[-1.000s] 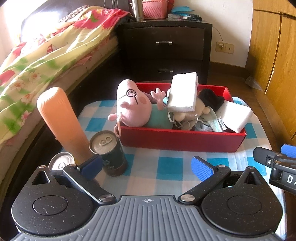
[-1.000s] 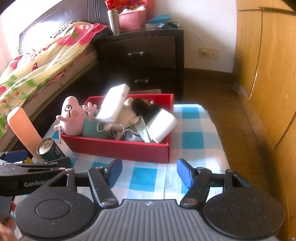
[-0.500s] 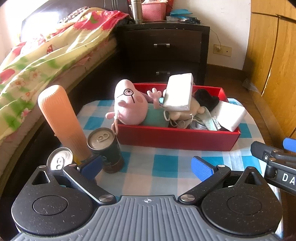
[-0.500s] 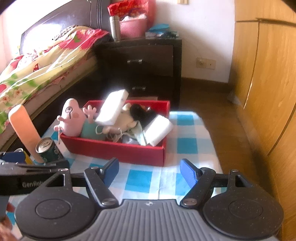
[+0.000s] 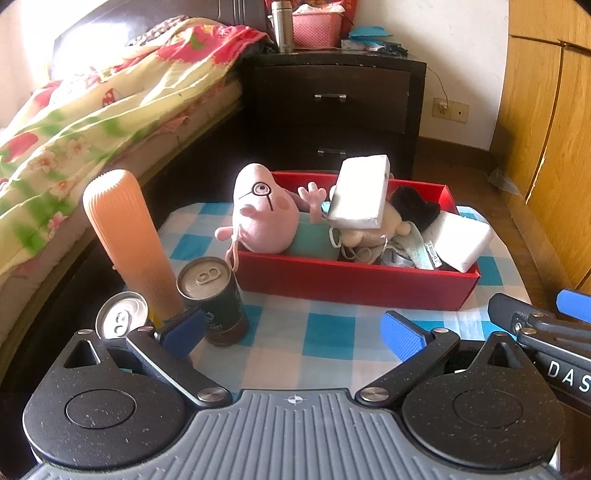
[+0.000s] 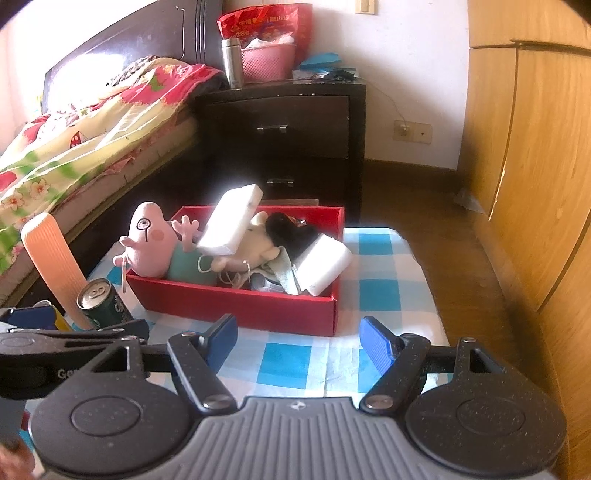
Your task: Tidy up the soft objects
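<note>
Two grippers were in view, both with jaws spread and nothing between the blue pads; left gripper (image 5: 293, 332) hung over the near edge of the checked cloth (image 5: 328, 334), right gripper (image 6: 297, 338) over the near right part of the same cloth; each showed at the edge of the other's view, left one near-left in the right wrist view, right one near-right in the left wrist view.

Just beside the left gripper's left pad stood a dark can (image 5: 212, 297), upright, top closed; a silver can (image 5: 120, 319) sat left of it, partly hidden by the finger; an orange ribbed tube (image 5: 127, 240) rose tilted behind both, touching or nearly touching the dark can, could not tell which.

Farther out, centre of cloth, was the red box (image 5: 354, 284), holding the soft things; pink plush pig (image 5: 264, 218) at its left end, head leaning over the left wall; white sponge block (image 5: 360, 195) propped upright mid-box on a beige plush (image 5: 365, 230); black fuzzy item (image 5: 415, 208) behind; second white sponge (image 5: 460, 236) tilted on the right wall; face masks (image 5: 413, 253) tangled in between.

Beyond the cloth: bed with floral quilt (image 5: 92, 107) far left; dark nightstand (image 5: 332, 107) far centre with a steel flask (image 5: 282, 26) and pink basket (image 5: 316, 27) on top; wooden wardrobe (image 6: 535, 147) along the right.
</note>
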